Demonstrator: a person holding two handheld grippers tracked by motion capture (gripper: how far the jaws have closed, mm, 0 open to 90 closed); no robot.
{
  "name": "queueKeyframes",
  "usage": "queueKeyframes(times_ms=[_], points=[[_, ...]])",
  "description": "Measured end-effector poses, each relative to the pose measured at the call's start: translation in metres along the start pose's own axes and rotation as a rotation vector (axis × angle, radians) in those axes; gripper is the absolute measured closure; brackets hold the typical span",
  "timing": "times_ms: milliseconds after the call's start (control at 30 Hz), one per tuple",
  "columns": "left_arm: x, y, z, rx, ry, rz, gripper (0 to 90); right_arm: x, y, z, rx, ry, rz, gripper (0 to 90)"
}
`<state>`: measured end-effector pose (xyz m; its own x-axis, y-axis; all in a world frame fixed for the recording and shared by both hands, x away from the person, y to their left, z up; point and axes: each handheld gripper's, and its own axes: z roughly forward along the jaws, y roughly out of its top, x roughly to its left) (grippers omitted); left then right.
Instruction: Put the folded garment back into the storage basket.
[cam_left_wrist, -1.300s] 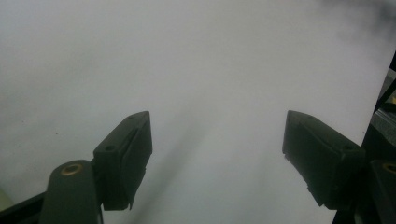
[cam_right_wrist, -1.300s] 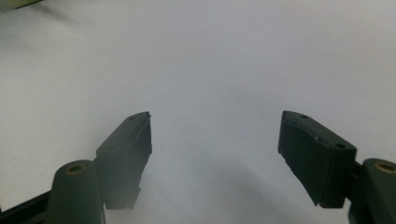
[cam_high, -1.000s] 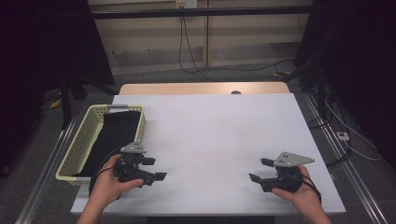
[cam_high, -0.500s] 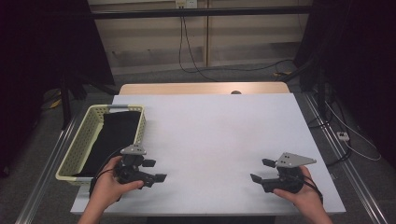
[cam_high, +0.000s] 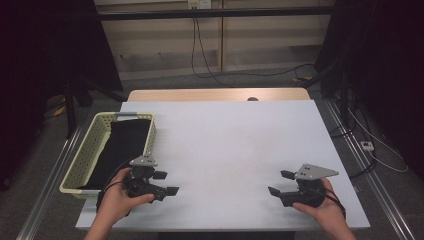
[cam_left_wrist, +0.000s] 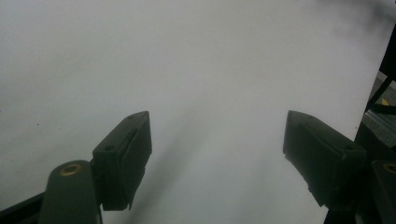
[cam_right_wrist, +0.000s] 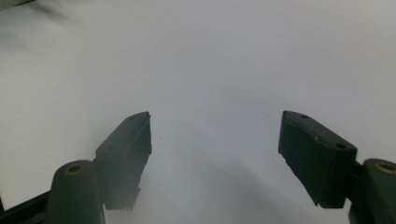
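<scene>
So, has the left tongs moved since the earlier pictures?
No. The left tongs sits at the same spot beside the near corner of the pale yellow plastic basket, jaws open.

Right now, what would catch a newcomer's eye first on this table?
The pale yellow basket at the table's left edge, with a black cloth lying in it. Near the front edge, the left gripper and right gripper sit open, nothing between their fingers.

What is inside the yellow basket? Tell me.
The yellow basket holds a folded black cloth that covers most of its floor. Whatever may lie under the cloth is hidden. The left gripper is beside the basket's near end, open and empty.
</scene>
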<state>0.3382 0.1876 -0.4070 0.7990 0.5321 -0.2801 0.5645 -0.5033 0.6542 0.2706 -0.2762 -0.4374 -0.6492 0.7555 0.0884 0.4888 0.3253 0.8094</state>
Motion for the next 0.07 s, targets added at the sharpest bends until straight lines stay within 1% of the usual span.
queueKeyframes(times_ms=[67], points=[[0.0002, -0.0001, 0.0004, 0.000, 0.000, 0.000, 24.2, -0.0002, -0.0005, 0.0001, 0.003, 0.002, 0.000, 25.7]])
